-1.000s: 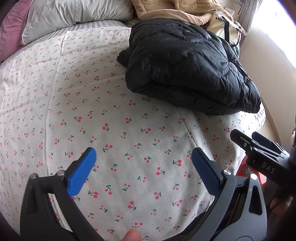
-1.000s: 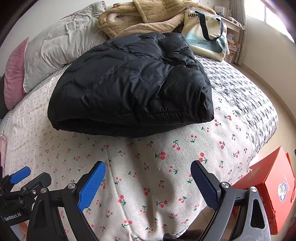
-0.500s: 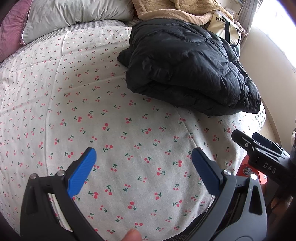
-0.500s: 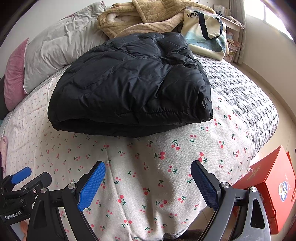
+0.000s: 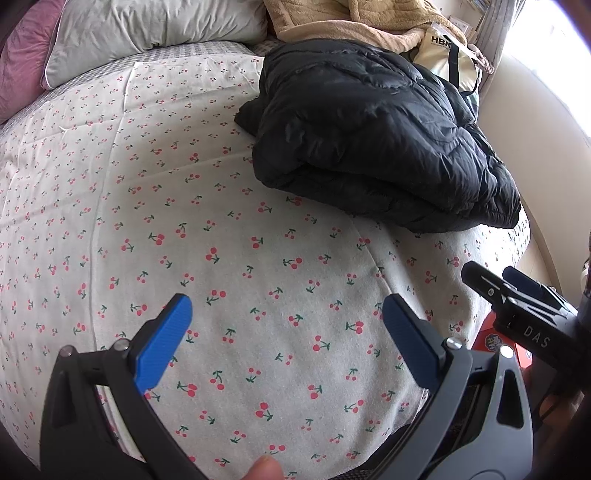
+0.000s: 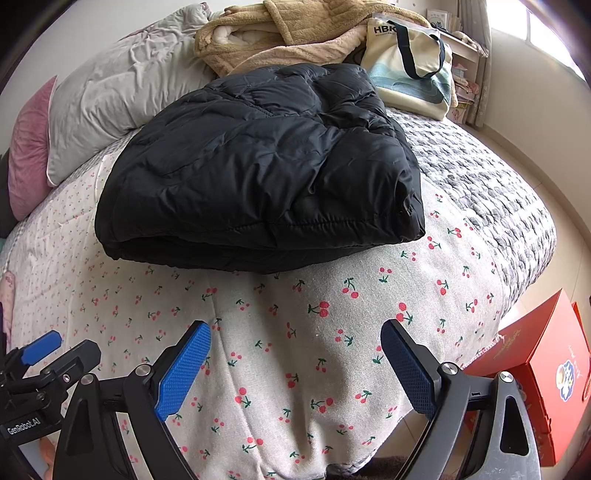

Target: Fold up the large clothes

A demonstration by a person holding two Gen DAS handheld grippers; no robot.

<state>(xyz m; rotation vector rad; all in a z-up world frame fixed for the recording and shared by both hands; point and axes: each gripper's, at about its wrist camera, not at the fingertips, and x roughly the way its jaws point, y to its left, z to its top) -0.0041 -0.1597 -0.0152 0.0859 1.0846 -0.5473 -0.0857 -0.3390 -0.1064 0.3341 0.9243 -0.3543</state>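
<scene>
Black and puffy, the jacket [image 6: 258, 170] lies folded in a thick bundle on the bed [image 6: 314, 332], on the cherry-print cover. Behind the jacket are a beige blanket [image 6: 280, 33] and a tote bag [image 6: 410, 70], both close to it or touching it; a grey pillow [image 6: 110, 96] lies behind it to the left, with a pink cushion [image 6: 29, 147] further left. Well in front of the jacket, the right gripper [image 6: 295, 363] hangs over the cover with its blue fingers wide apart and nothing between them. The left gripper [image 5: 286, 336] is also in front of the jacket and further to the left of it, fingers wide apart too, holding nothing. A red box [image 6: 543, 373] stands on the floor, to the right of the jacket and below the bed edge.
</scene>
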